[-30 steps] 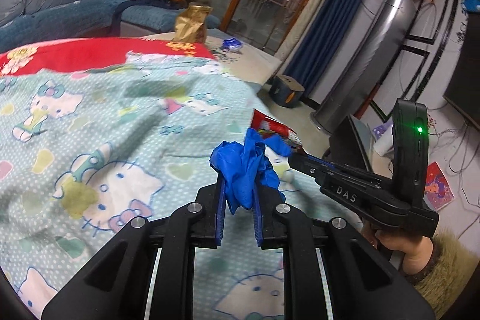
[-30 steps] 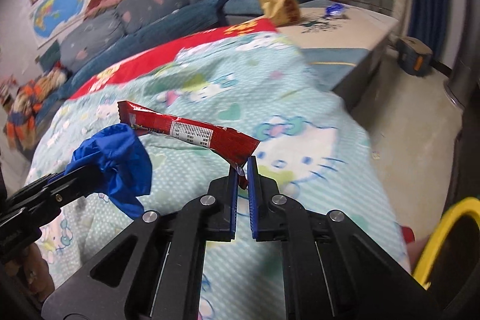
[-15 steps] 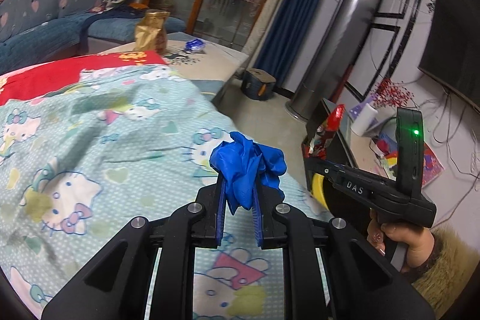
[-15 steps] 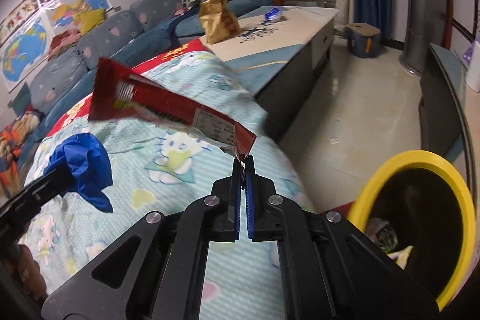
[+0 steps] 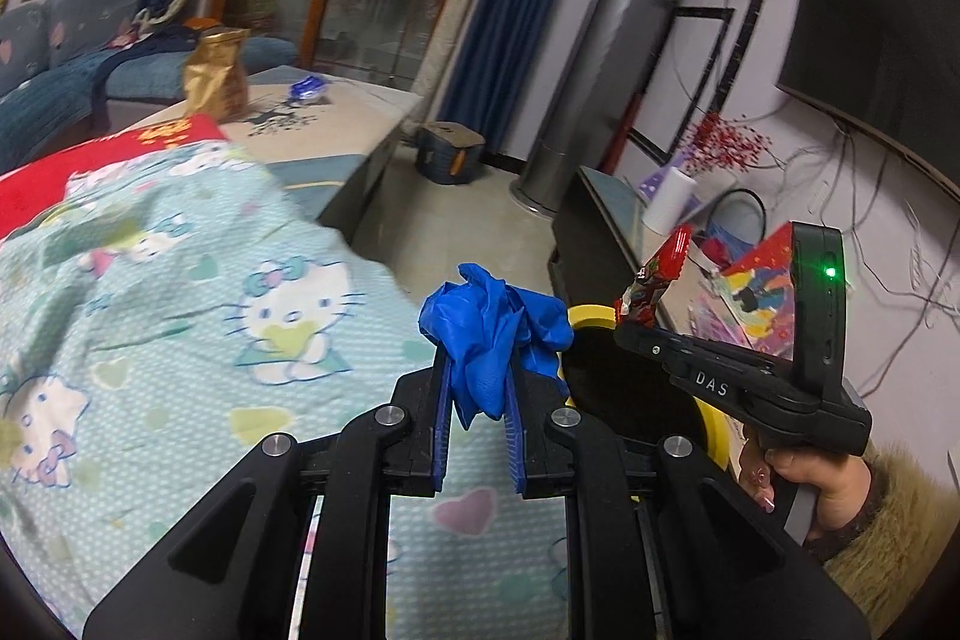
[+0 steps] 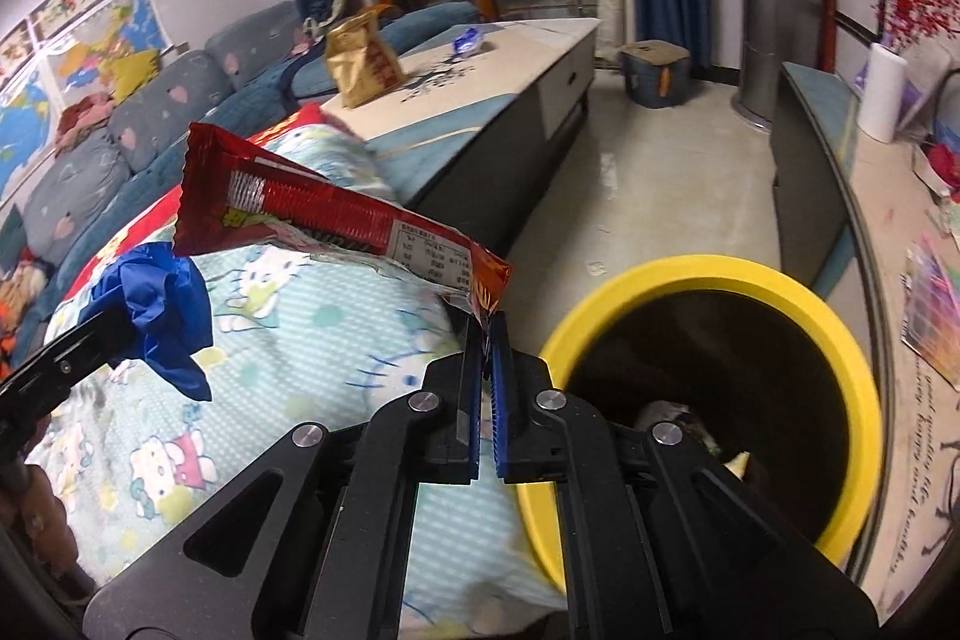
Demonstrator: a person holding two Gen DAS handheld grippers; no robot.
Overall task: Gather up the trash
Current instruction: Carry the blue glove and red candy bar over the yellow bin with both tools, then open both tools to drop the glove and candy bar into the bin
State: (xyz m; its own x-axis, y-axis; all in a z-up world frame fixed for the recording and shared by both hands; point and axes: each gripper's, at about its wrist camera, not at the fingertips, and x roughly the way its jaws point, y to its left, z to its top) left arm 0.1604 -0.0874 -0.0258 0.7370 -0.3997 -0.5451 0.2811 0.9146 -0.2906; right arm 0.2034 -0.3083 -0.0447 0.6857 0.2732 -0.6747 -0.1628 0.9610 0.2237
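My left gripper (image 5: 478,370) is shut on a crumpled blue glove (image 5: 495,325) and holds it above the bed's right edge. The glove also shows in the right wrist view (image 6: 162,304). My right gripper (image 6: 487,334) is shut on the corner of a long red snack wrapper (image 6: 312,208), which sticks out up and left over the bed. The wrapper's end shows in the left wrist view (image 5: 657,280). A yellow-rimmed black trash bin (image 6: 708,280) stands on the floor just right of the right gripper, with some trash inside. Its rim shows in the left wrist view (image 5: 591,316).
The bed has a Hello Kitty cover (image 5: 180,316). A low table (image 6: 516,58) behind it holds a gold bag (image 6: 360,64) and a blue wrapper (image 6: 468,37). A dark TV bench (image 6: 810,148) with a paper roll stands right. A dark box (image 5: 450,148) sits on the floor.
Both grippers have swung right from over the bed toward the floor side, each keeping its item. The yellow bin has come into view and now sits close beside the right gripper.
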